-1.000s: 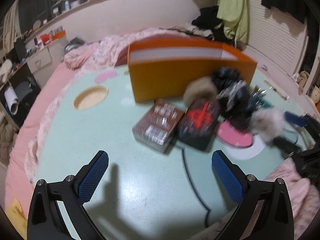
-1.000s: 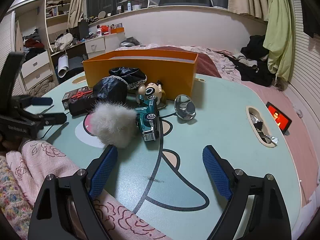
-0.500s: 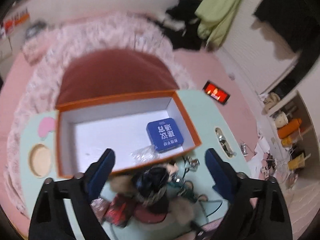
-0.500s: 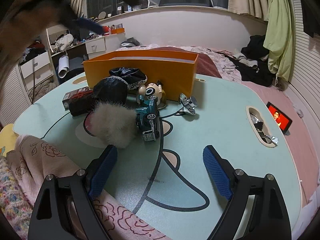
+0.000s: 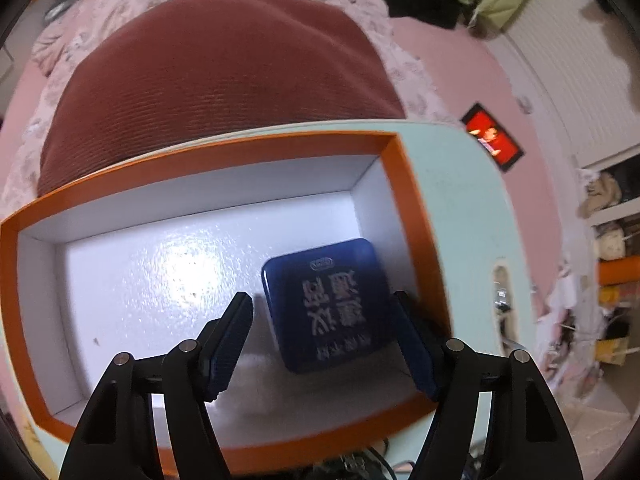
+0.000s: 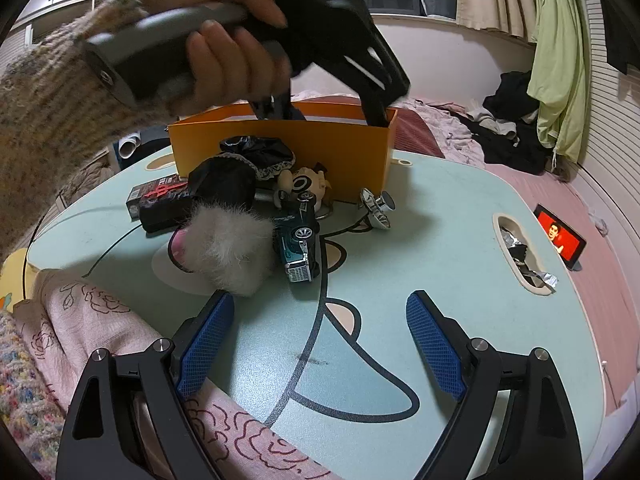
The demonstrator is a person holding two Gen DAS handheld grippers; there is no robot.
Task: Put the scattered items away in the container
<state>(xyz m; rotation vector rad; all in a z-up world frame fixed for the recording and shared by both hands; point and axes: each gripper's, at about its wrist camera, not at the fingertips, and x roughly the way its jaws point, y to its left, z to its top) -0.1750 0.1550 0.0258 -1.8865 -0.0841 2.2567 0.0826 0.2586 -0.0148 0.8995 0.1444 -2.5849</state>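
The orange box with a white inside holds a blue tin at its right end. My left gripper points down into the box. Its jaws are closing with the tin between them; the right pad is at the tin's edge and a gap shows at the left pad. From the right wrist, a hand holds that gripper over the orange box. In front of the box lie a white pompom, a toy car, black fabric, a black and red box, a panda figure and a chrome piece. My right gripper hangs open over the table, holding nothing.
A pink blanket lies over the table's near left edge. A slot in the table's right side holds foil scraps. A phone with a red screen stands beyond the right edge. A maroon cushion sits behind the box.
My left gripper swung from the scattered items up over the orange box and down into it, its jaws narrowing around the blue tin. The right gripper stayed still.
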